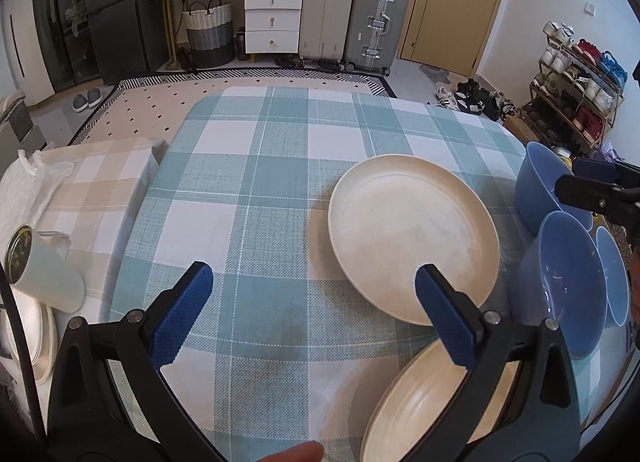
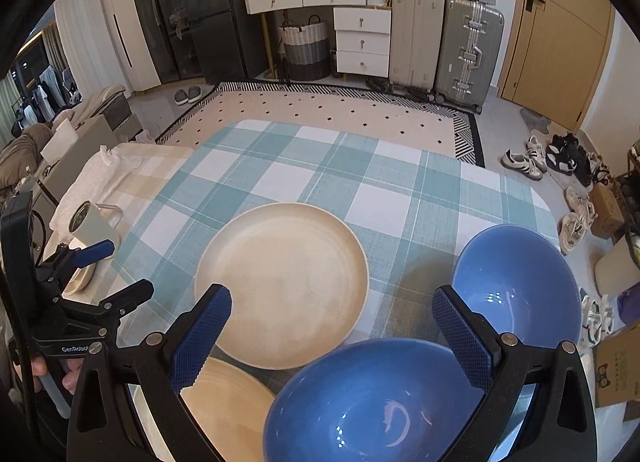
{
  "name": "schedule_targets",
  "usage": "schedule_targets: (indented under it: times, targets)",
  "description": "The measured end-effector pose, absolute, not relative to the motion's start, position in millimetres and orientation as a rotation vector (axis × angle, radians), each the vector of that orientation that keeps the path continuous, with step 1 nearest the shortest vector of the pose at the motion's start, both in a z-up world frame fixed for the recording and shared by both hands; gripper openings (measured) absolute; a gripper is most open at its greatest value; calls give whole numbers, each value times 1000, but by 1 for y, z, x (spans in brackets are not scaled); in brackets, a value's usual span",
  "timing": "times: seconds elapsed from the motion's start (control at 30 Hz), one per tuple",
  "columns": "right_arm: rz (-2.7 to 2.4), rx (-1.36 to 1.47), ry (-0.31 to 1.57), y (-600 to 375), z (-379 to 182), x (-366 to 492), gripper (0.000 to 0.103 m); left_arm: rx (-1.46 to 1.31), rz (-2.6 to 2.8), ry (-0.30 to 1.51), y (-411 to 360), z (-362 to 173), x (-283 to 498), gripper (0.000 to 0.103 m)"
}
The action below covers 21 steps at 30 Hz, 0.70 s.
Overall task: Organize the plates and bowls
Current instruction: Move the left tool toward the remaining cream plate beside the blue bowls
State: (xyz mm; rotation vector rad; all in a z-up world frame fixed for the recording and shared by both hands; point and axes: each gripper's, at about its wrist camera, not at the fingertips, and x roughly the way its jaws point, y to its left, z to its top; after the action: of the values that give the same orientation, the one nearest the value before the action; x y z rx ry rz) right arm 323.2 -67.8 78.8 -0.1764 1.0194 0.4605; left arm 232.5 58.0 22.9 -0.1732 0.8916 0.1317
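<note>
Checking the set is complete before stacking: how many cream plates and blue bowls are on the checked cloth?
Cream plates: 2
Blue bowls: 3, the last only partly seen
Total: 5

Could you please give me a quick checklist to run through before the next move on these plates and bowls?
1. Left gripper open and holding nothing: ok.
2. Right gripper open and holding nothing: ok.
3. Far plate lying flat on the tablecloth: ok.
4. Near plate within the left gripper's reach: ok.
5. Near bowl upright and empty: ok.
6. Far bowl clear of the near bowl: cannot tell.
</note>
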Motion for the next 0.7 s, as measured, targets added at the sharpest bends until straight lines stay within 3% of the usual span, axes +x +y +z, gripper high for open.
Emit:
schedule_targets:
  times: [0.7]
  targets:
    - [480, -244, 1164, -56, 29, 373, 102, -196, 133, 978, 59, -11, 280, 101]
